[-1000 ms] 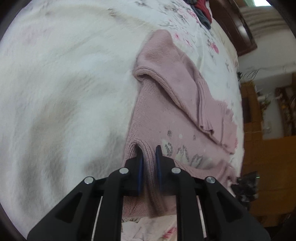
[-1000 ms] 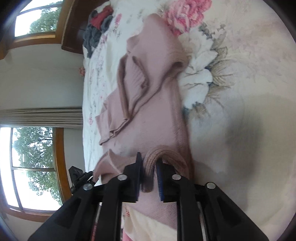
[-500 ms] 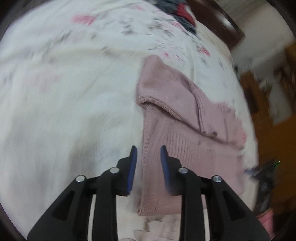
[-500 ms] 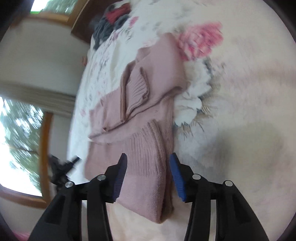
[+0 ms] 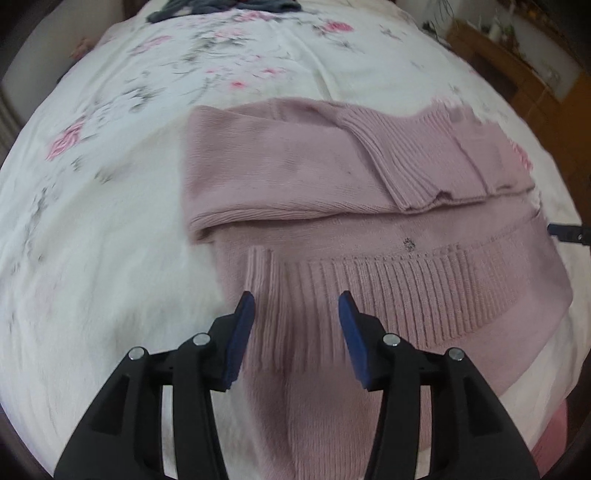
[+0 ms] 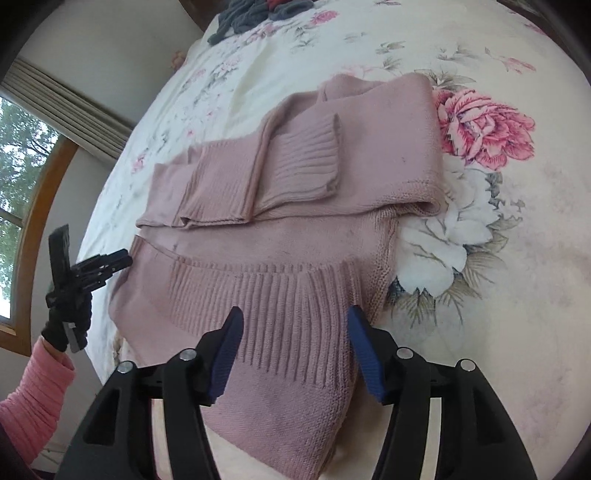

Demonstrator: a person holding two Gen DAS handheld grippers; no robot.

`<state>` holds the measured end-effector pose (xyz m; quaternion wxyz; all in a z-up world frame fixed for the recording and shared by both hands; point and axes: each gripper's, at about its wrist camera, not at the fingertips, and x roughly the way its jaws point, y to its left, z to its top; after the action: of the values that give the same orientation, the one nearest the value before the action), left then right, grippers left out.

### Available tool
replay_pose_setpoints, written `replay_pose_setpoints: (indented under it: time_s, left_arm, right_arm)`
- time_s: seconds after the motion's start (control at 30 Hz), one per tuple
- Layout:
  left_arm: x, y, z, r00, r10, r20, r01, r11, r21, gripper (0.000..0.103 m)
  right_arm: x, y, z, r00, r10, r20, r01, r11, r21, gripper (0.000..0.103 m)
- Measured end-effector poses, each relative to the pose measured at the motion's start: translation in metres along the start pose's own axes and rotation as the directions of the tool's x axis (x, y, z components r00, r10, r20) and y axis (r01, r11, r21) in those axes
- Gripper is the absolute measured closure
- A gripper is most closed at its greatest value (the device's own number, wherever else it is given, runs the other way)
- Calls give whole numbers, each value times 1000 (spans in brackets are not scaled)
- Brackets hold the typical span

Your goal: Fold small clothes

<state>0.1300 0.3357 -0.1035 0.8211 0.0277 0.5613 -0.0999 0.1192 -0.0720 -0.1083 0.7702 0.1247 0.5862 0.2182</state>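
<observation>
Pink knit sweater (image 5: 369, 229) lies flat on the floral bedspread (image 5: 110, 221), partly folded: both sleeves are laid across the chest, and the ribbed hem (image 6: 280, 306) is turned up over the body on the near side. Left gripper (image 5: 296, 325) is spread wide, nothing between the blue pads, hovering over the left end of the hem band. Right gripper (image 6: 293, 343) is likewise wide open and empty, over the right end of the same band. In the right wrist view a gloved hand (image 6: 68, 317) with a pink sleeve holds the left gripper at the far edge of the sweater. My read: the hem fold is laid and the next step is another fold or tidy-up. Risks: the knit is thick and springy, so the turned-up hem could relax and roll off unpressed. The near edge of the sweater seems to overhang or sit at the bed edge, so a tug toward the person could slide the whole stack off. Pinching only the top layer would peel the hem fold open instead of moving the bundle. The loose sleeve cuff (image 6: 306, 166) on top isn't pinned and could flip out on a fast lift. A pile of dark clothes (image 6: 255, 14) sits well away at the far end, not a factor.
</observation>
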Motion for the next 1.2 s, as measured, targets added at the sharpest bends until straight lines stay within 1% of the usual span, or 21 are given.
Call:
replay_pose_setpoints:
  time_s: [0.03, 0.07, 0.1, 0.13, 0.2, 0.27, 0.3, 0.37, 0.4, 0.43, 0.5, 0.57, 0.6, 0.67, 0.73, 0.8, 0.83, 0.93, 0.97, 1.03, 1.2]
  left_arm:
    - [5, -3, 0, 1000, 7, -8, -7, 1000, 7, 58]
    - [8, -4, 3, 1000, 8, -18, -8, 1000, 8, 59]
    - [12, -3, 4, 1000, 5, -27, -5, 1000, 1, 63]
    - [15, -2, 5, 999, 1, -36, -2, 1000, -7, 72]
    - [19, 0, 5, 999, 16, -51, -17, 1000, -19, 74]
    - [18, 4, 5, 999, 5, -49, -7, 999, -48, 73]
    - [15, 7, 4, 999, 11, -40, -13, 998, -63, 71]
    - [8, 8, 3, 1000, 14, -11, -15, 998, -64, 71]
    - [5, 9, 3, 1000, 18, 2, -18, 998, -59, 68]
    - [3, 8, 3, 1000, 24, 8, -24, 998, -51, 63]
    - [6, 8, 4, 999, 47, 2, -47, 998, -43, 61]
    - [15, 8, 5, 999, 38, -26, -39, 999, -30, 61]
    - [20, 9, 6, 998, 48, -44, -49, 998, -28, 61]
    - [25, 8, 7, 998, 31, -50, -32, 999, -35, 67]
    - [25, 5, 6, 999, 18, -47, -19, 999, -27, 84]
    - [22, 4, 6, 999, 33, -32, -34, 999, -25, 94]
    - [19, 4, 5, 999, 21, -26, -22, 999, -34, 94]
    - [11, 7, 3, 999, -47, -1, 47, 996, -70, 94]
    - [12, 6, 3, 999, -44, -5, 44, 997, -64, 94]
    - [19, 5, 3, 1000, -17, -23, 16, 999, -49, 93]
    - [33, 5, 7, 999, 22, -48, -24, 999, -42, 80]
  right_arm:
    - [1, 0, 0, 1000, -1, 0, 1, 1000, -1, 44]
    - [1, 0, 0, 1000, -2, 0, 2, 1000, -3, 44]
    - [1, 0, 0, 1000, -4, 1, 4, 1000, -7, 44]
    - [2, 2, 0, 1000, -5, 1, 5, 1000, -12, 43]
    - [1, 3, 1, 1000, -10, 0, 10, 1000, -26, 43]
    - [2, 4, 0, 1000, -14, -3, 14, 999, -38, 43]
    - [4, 6, 0, 1000, -19, -5, 19, 999, -48, 43]
    - [4, 7, -1, 1000, -24, -6, 24, 998, -58, 43]
    - [4, 6, -1, 1000, -23, -7, 22, 998, -58, 43]
    - [4, 6, -1, 1000, -21, -7, 21, 998, -57, 43]
    - [6, 6, 0, 1000, -24, -8, 24, 998, -59, 42]
    - [7, 6, 0, 1000, -23, -8, 23, 998, -59, 41]
    - [8, 7, 0, 1000, -23, -8, 22, 998, -62, 40]
    - [8, 8, 0, 1000, -23, -9, 22, 997, -67, 39]
    - [9, 8, 0, 1000, -26, -11, 25, 997, -73, 39]
    - [9, 8, 0, 999, -29, -12, 28, 996, -80, 39]
    - [8, 8, -1, 999, -31, -11, 30, 996, -84, 39]
    - [8, 11, -3, 999, -36, -4, 36, 994, -106, 39]
    - [9, 11, -3, 999, -40, -5, 40, 993, -111, 39]
    - [13, 10, -2, 999, -52, -11, 50, 992, -112, 39]
    - [15, 10, 3, 994, -105, 3, 105, 988, -118, 41]
